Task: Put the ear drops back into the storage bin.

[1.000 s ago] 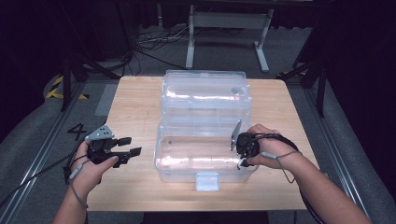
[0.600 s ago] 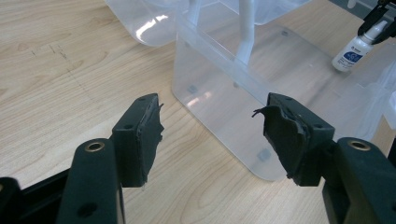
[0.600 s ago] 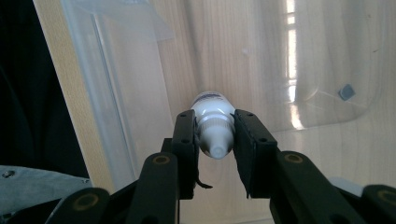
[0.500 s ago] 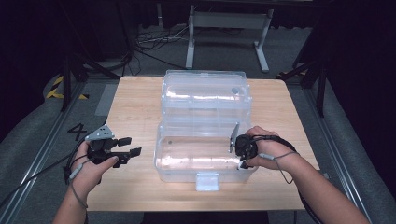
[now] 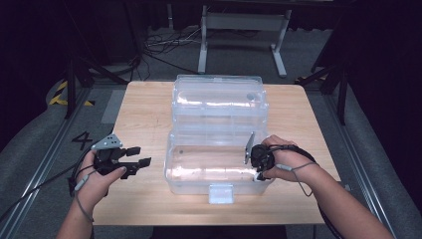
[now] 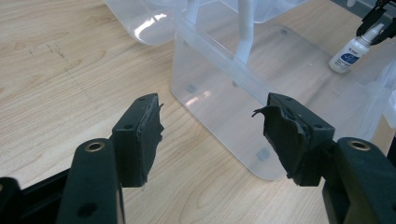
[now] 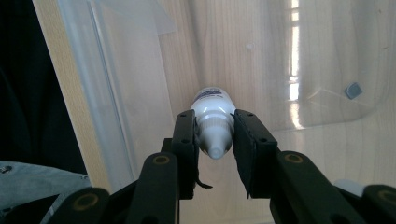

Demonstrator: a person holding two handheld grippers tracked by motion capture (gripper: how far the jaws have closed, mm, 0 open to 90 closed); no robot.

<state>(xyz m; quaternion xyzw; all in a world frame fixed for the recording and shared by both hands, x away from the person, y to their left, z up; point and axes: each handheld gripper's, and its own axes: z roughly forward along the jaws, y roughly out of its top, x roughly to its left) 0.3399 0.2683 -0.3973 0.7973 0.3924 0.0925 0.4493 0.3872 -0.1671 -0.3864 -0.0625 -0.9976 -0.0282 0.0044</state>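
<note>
Right tongs (image 7: 214,135) clench a white bottle (image 7: 212,119) inside the clear box (image 5: 219,179) near the counter's (image 5: 144,114) front edge; left tongs (image 6: 210,135) gape, released.

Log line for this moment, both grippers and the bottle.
right gripper: shut on small white bottle, inside clear bin | left gripper: open, empty, beside bin
</note>
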